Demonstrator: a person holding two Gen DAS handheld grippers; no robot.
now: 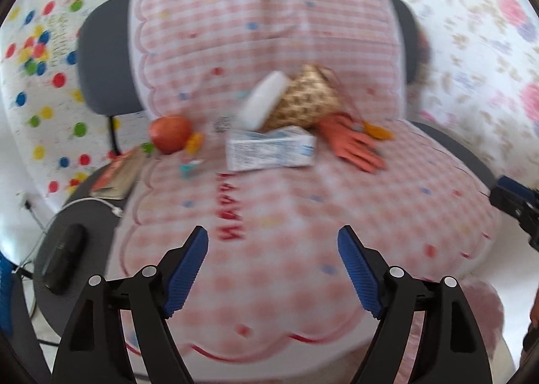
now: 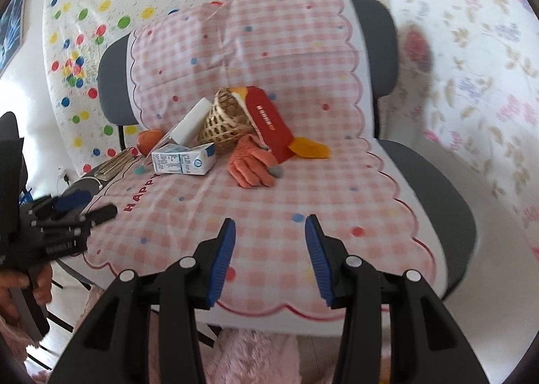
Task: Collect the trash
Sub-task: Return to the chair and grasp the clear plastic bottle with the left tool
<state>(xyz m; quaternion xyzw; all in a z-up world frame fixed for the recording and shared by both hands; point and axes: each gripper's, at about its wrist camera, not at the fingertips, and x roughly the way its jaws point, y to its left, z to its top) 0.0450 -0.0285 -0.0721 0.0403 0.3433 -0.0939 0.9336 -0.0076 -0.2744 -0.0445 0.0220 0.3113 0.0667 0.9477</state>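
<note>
A pink checked cloth [image 2: 303, 195] covers a grey chair. At the back of the seat lies a tipped wicker basket [image 2: 224, 122] with a red box [image 2: 269, 122] in its mouth. A white carton [image 2: 183, 158], a white tube [image 2: 192, 122], an orange glove [image 2: 251, 163], an orange scrap [image 2: 310, 148] and an apple [image 2: 148, 141] lie around it. The blurred left wrist view shows the carton [image 1: 271, 151], basket [image 1: 305, 97], glove [image 1: 353, 144] and apple [image 1: 170, 133]. My left gripper [image 1: 273, 239] is wide open and empty. My right gripper [image 2: 269, 227] is partly open, empty.
A book [image 2: 113, 163] sits at the seat's left edge, and a dark case [image 1: 64, 259] lies on a round grey surface. Spotted and flowered sheets hang behind the chair. A fluffy pink rug [image 2: 256, 357] lies below. The left gripper, held by a hand, shows at the right wrist view's left edge.
</note>
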